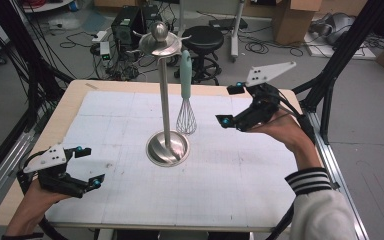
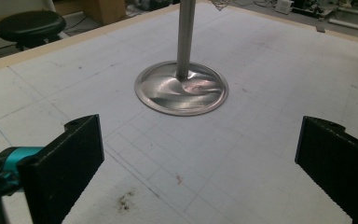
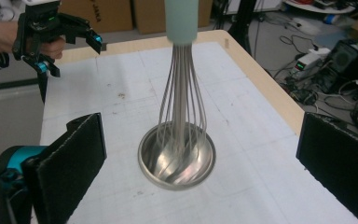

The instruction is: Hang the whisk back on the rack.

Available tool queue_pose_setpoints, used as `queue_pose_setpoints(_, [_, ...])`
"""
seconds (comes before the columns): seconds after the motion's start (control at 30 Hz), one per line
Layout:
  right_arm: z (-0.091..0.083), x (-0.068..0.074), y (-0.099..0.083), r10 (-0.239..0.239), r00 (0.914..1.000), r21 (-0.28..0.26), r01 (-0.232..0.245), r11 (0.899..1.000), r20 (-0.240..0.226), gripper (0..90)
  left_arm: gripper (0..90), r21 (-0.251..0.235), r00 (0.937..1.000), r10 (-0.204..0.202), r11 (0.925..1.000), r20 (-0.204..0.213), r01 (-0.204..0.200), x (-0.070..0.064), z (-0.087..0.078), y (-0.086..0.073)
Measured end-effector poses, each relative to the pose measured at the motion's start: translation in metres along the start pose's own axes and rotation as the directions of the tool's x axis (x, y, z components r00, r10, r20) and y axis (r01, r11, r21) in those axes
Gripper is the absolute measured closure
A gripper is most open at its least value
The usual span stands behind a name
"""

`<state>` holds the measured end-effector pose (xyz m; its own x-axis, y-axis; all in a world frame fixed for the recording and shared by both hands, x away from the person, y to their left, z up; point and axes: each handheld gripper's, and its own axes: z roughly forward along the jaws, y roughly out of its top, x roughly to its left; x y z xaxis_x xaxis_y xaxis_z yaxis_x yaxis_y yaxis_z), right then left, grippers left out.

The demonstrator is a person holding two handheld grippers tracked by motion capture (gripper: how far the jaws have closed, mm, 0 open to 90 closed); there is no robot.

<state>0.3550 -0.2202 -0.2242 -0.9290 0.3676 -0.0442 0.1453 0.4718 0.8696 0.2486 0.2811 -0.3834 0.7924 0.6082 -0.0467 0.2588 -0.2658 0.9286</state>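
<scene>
Landmark: polished steel utensil stand [image 1: 167, 100], a tall pole on a round dished base, standing near the middle of the white gridded mat on the wooden table [image 1: 75, 97].

Whisk: wire balloon whisk with a pale mint handle [image 1: 185, 97] hangs from one of the hook arms at the stand's top, just right of the pole in the high view. Handle up, wires down; the wire bulb ends just above the mat beside the base, and I cannot tell whether it touches. Hanging keeps it upright and leaves the handle open to a side approach.

Right gripper [image 1: 233, 106]: raised to the right of the stand, level with the whisk's wires, near but apart from them. Jaws spread wide, nothing between them. In the right gripper view the whisk [image 3: 181, 93] sits centred between the jaws, in front of the stand's base [image 3: 176, 156]. Judgement: lined up for a grasp on the whisk.

Left gripper [image 1: 87, 167]: low, well to the left of the stand and toward the near table edge. Jaws apart, empty; its own view looks across bare mat to the base [image 2: 182, 88]. Judgement: parked out of the way.

Room: open mat all round the base. To come off, the whisk must rise clear of the hook arm; space above the stand looks free.
</scene>
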Motion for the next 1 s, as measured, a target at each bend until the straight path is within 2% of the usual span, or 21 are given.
queue_pose_setpoints(0.03, [-0.004,0.001,-0.004,0.000,0.9999,0.020,-0.001,1.000,0.013,0.5,1.7,0.000,1.0000,0.004,1.0000,-0.001,-0.004,0.000,0.001,0.000])
queue_pose_setpoints(0.1, [-0.011,0.004,-0.014,0.004,0.9998,0.002,-0.004,1.000,0.017,0.5,1.7,0.005,1.0000,0.004,1.0000,-0.001,-0.004,-0.001,0.002,0.000])
queue_pose_setpoints(0.13, [-0.014,0.007,-0.019,0.019,0.9997,0.006,-0.019,1.000,0.012,0.5,1.7,0.005,1.0000,0.003,1.0000,0.001,-0.003,-0.001,0.002,0.000])
queue_pose_setpoints(0.27, [-0.023,0.013,-0.040,0.023,0.9992,0.004,-0.023,1.000,0.033,0.5,1.7,0.011,1.0000,0.002,0.9999,0.001,-0.002,0.001,0.003,0.000])
queue_pose_setpoints(0.37, [-0.028,0.018,-0.056,0.048,0.9977,0.005,-0.048,0.999,0.047,0.5,1.7,0.009,1.0000,-0.004,0.9999,-0.002,0.004,0.003,0.005,0.000])
queue_pose_setpoints(0.63, [-0.031,0.022,-0.094,0.070,0.9943,0.006,-0.071,0.997,0.080,0.5,1.7,0.024,1.0000,0.001,0.9997,0.006,-0.001,0.002,0.012,0.000])
queue_pose_setpoints(1.0, [-0.035,0.034,-0.140,0.129,0.9836,-0.054,-0.123,0.991,0.127,0.5,1.7,0.020,1.0000,0.003,0.9998,0.005,-0.003,0.001,0.010,0.000])
